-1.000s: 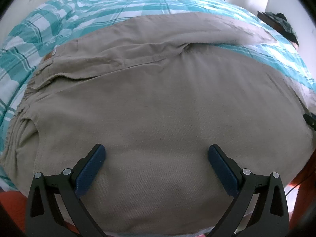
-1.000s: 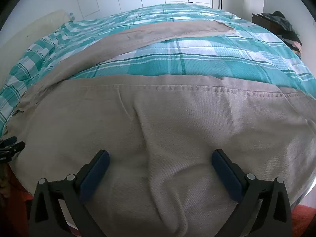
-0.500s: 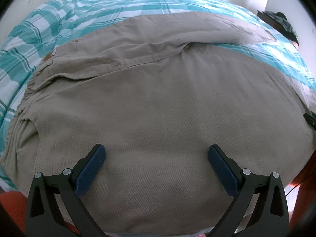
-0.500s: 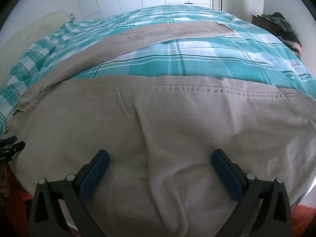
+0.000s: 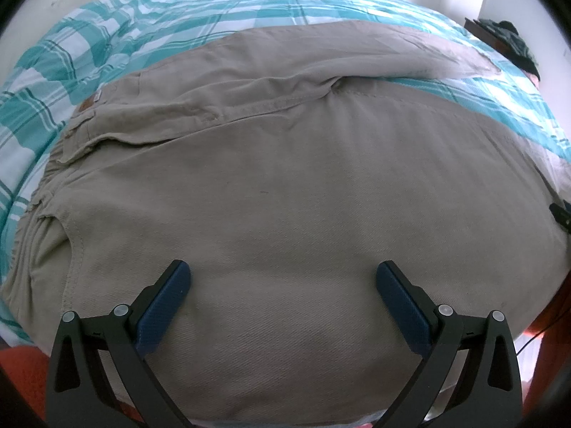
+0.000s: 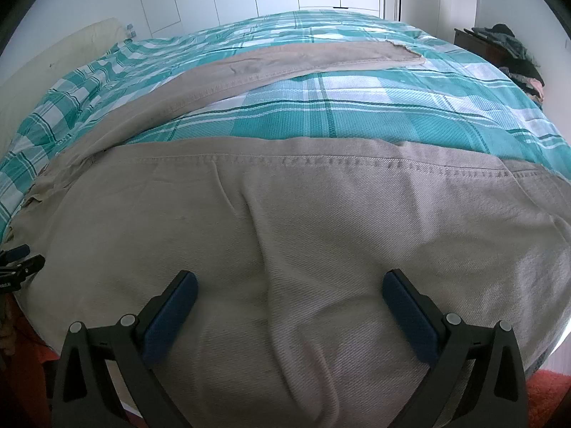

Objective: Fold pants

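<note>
Hovering over the beige pants (image 5: 285,196) spread on the teal plaid bedspread (image 5: 107,35), the left gripper (image 5: 283,285) had its blue pads (image 5: 162,306) wide apart near the waistband (image 5: 85,125). Through the right wrist camera, the right gripper (image 6: 289,294) gaped equally wide above one trouser leg (image 6: 285,214), the other leg (image 6: 285,60) angling away.
</note>
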The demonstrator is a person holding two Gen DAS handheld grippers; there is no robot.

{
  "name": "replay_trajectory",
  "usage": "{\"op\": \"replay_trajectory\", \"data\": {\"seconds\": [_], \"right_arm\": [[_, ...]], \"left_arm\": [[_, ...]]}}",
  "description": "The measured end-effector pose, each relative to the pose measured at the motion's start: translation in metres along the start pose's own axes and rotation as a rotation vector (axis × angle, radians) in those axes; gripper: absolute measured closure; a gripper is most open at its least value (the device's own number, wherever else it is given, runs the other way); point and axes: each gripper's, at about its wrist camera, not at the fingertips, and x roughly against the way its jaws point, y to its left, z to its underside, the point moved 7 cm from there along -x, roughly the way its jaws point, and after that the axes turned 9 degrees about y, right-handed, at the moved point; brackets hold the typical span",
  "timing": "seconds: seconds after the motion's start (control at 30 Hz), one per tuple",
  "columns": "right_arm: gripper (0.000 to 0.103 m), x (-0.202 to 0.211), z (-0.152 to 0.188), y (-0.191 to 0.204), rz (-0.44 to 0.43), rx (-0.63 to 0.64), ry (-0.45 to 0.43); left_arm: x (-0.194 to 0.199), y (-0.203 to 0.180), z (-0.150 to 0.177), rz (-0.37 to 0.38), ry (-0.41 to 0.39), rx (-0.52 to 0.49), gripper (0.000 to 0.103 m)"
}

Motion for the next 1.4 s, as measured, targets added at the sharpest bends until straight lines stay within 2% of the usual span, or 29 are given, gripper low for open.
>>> {"op": "replay_trajectory", "data": {"seconds": [1.03,1.17,1.3,1.4], "right_arm": [[0.001,0.004,-0.010,-0.003,0.012,0.012,0.006],[0.001,0.025,-0.019,-0.034,0.047,-0.103,-0.020],[0.001,0.041,-0.025,-0.103,0.006,-0.374,-0.016],[0.001,0.055,-0.027,-0.159,0.070,-0.514,-0.040]], "left_arm": [[-0.001,-0.002,0.000,-0.006,-0.003,-0.005,0.000],[-0.001,-0.001,-0.002,-0.009,-0.001,-0.010,0.000],[-0.001,-0.001,-0.003,-0.009,0.000,-0.011,0.000],[-0.002,-0.001,-0.003,-0.008,-0.001,-0.012,0.000]]}}
